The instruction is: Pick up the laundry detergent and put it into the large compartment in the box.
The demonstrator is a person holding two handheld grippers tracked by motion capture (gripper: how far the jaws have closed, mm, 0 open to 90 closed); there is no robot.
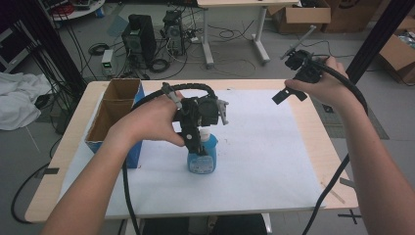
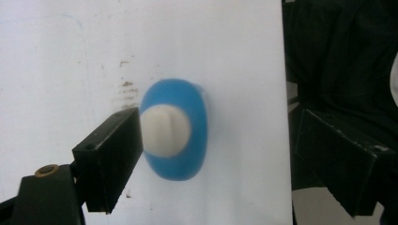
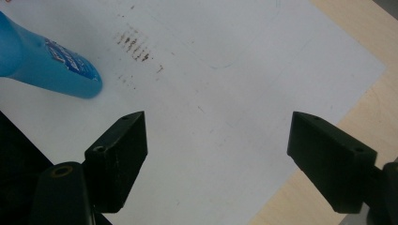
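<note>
Blue bottle (image 1: 202, 157) stands upright on the white sheet (image 1: 259, 147), near the table's (image 1: 320, 142) front-centre, just right of the cardboard box (image 1: 117, 105). Left tongs (image 1: 195, 142) point straight down over it, jaws spread wide. In the left gripper view one jaw touches or sits just beside the white cap (image 2: 165, 130); the other is well clear, so no pinch. Right tongs (image 1: 289, 94) held up above the table's far right side, well apart from the bottle, jaws spread with nothing between them. Brown smudges (image 3: 136, 46) on the sheet near the bottle's base.
</note>
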